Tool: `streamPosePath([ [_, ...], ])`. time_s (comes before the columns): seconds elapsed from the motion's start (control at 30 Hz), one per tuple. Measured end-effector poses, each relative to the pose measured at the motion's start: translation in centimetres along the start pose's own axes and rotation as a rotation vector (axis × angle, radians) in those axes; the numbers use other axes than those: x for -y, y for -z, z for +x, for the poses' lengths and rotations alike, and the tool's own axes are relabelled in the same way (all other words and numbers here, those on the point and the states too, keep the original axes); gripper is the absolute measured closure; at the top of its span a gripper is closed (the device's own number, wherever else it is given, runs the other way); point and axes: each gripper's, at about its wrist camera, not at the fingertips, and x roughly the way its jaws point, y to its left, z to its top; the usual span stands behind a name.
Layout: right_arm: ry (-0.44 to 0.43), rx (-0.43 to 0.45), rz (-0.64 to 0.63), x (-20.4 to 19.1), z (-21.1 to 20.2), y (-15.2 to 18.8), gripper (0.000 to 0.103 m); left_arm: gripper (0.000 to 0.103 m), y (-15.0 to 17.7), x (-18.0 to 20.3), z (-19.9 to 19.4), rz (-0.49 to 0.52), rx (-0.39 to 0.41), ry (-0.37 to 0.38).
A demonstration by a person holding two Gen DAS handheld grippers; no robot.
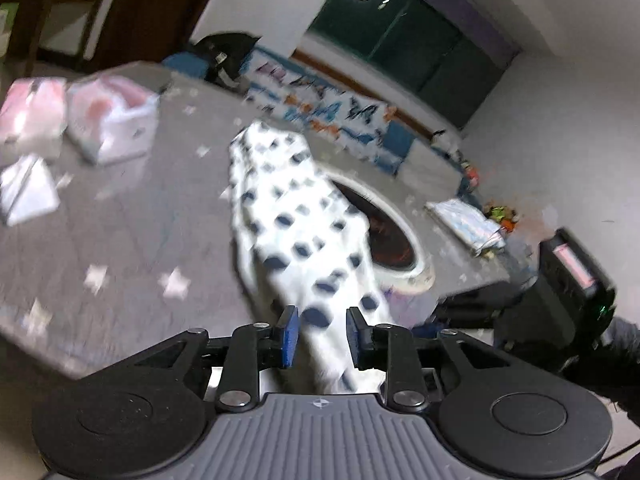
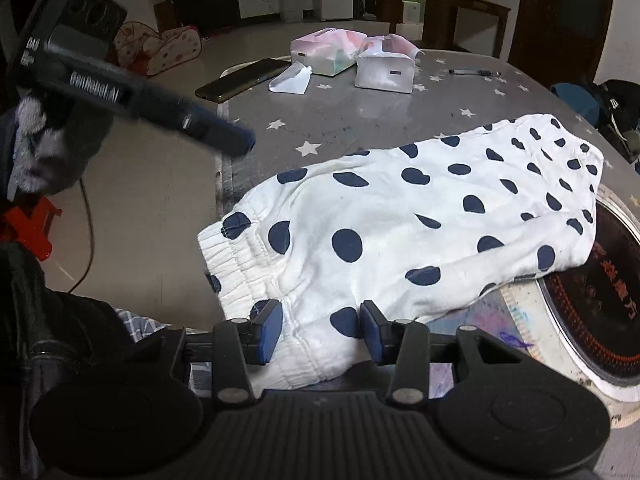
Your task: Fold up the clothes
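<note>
while my left gripper (image 1: 322,332) hangs over the near edge of the table (image 1: 140,208), its blue pads (image 1: 289,330) stand narrowly apart with a strip of the white, dark-dotted garment (image 1: 288,208) running between them. the left-wrist view is blurred, and i see gaps between pads and cloth on both sides, so the pads do not seem to press on it. from there the garment stretches away toward 12 o'clock across the grey star-patterned cover, its far end near the middle of the table.

in the right-wrist view my right gripper (image 2: 320,334) sits at 6 o'clock over the garment's (image 2: 420,220) elastic waistband (image 2: 236,264). its pads stand partly apart, one on each side of a fold of cloth, and again i see no squeeze on it. the garment lies flat, reaching toward 2 o'clock, where its far corner overlaps a round dark hob (image 2: 600,304) set into the table at 3 o'clock.

toward 12 o'clock in that view stand two tissue packs (image 2: 384,68), side by side, with a loose tissue (image 2: 292,80) and a dark phone (image 2: 244,78) to their left and a pen (image 2: 474,73) to their right. my left gripper's body (image 2: 100,76) crosses the view at 10 o'clock.
</note>
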Motion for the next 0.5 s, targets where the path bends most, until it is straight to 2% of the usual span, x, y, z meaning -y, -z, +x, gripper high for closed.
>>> streamPosePath([
  [0.13, -0.012, -0.001, 0.027, 0.4, -0.2, 0.3, 0.059, 0.075, -1.2, 1.0, 3.0, 0.037, -0.007, 0.064],
  [0.27, -0.01, 0.028, 0.09, 1.5, -1.3, 0.7, 0.059, 0.077, -1.4, 0.3, 6.5, 0.034, -0.074, 0.044],
  [0.5, 0.136, 0.13, 0.281, 7.2, -3.6, 1.4, 0.061, 0.077, -0.1, -2.5, 7.5, -0.028, -0.145, 0.001],
])
